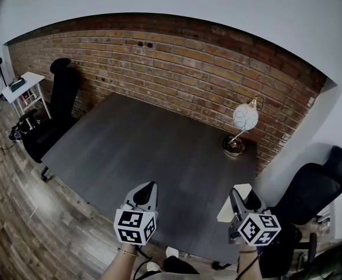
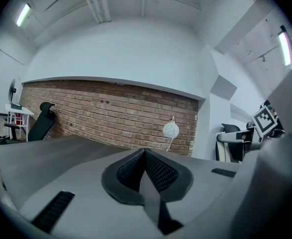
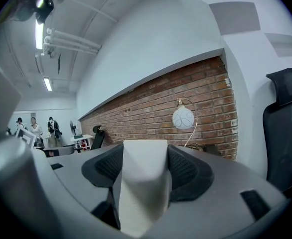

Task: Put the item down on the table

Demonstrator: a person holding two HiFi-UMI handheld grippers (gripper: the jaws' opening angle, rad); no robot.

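Observation:
My right gripper (image 1: pixel 239 196) is shut on a pale cream block (image 1: pixel 231 206), held above the near right part of the dark grey table (image 1: pixel 153 150). In the right gripper view the block (image 3: pixel 143 183) fills the gap between the two dark pads, which press on both its sides. My left gripper (image 1: pixel 146 195) hangs over the table's near edge, left of the right one. Its pads (image 2: pixel 158 171) meet in the left gripper view with nothing between them.
A table lamp with a white globe shade (image 1: pixel 244 117) on a brass base stands at the table's far right corner. A brick wall (image 1: pixel 177 69) runs behind. Black office chairs stand at the left (image 1: pixel 54 115) and right (image 1: pixel 311 191). People stand far off by a white shelf (image 3: pixel 34 128).

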